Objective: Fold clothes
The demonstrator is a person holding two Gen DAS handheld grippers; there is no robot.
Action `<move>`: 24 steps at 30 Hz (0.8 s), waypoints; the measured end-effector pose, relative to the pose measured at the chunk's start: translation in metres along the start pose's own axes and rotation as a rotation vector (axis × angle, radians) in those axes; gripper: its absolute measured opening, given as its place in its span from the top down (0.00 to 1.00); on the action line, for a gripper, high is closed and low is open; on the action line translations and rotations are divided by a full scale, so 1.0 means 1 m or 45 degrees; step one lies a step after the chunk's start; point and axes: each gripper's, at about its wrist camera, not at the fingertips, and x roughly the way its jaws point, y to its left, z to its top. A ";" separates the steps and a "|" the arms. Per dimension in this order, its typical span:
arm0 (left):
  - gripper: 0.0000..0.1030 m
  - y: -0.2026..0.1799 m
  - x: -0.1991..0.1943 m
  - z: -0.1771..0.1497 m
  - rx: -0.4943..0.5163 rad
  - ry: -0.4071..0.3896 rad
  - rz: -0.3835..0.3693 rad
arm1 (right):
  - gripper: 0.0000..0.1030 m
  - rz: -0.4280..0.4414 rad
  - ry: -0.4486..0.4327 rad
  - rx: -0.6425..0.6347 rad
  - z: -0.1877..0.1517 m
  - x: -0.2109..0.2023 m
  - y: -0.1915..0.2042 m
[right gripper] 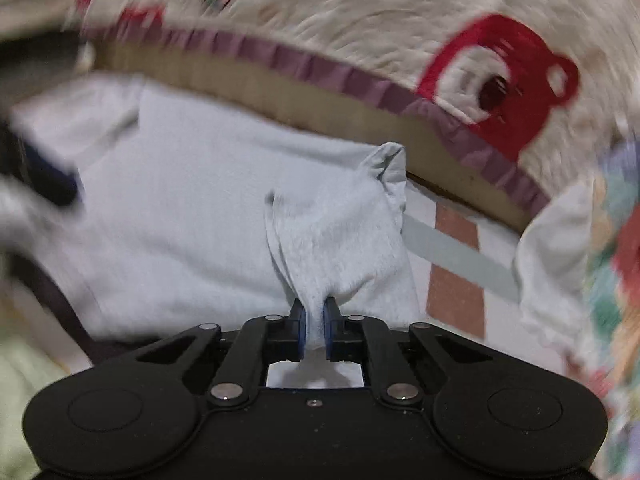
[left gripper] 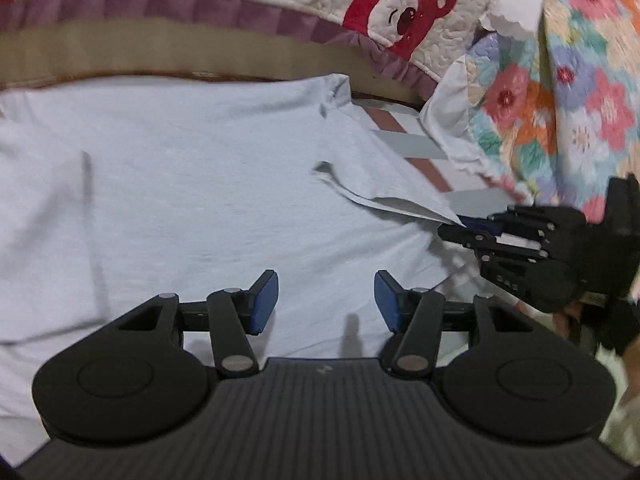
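A pale blue garment (left gripper: 192, 184) lies spread across the bed; it also fills the middle of the right wrist view (right gripper: 192, 220). My left gripper (left gripper: 326, 300) is open and empty just above the cloth's near part. My right gripper (right gripper: 314, 320) is shut on a pinched fold of the garment's edge. In the left wrist view the right gripper (left gripper: 460, 228) comes in from the right and holds a lifted corner of the cloth (left gripper: 400, 204).
A cream quilt with a red bear (left gripper: 400, 12) and a purple frill lies along the far side. A floral quilt (left gripper: 560, 92) is bunched at the right. A striped sheet (left gripper: 416, 148) shows beside the garment.
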 end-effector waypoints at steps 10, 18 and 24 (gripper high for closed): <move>0.47 0.011 0.069 0.035 -0.688 0.034 -0.339 | 0.92 0.544 -0.105 0.648 0.022 0.008 -0.081; 0.37 0.008 0.097 0.062 -0.665 0.013 -0.284 | 0.92 0.595 -0.131 0.470 0.024 0.008 -0.036; 0.99 0.003 0.102 0.080 -0.528 0.002 -0.220 | 0.92 0.542 -0.130 0.359 0.009 0.023 -0.012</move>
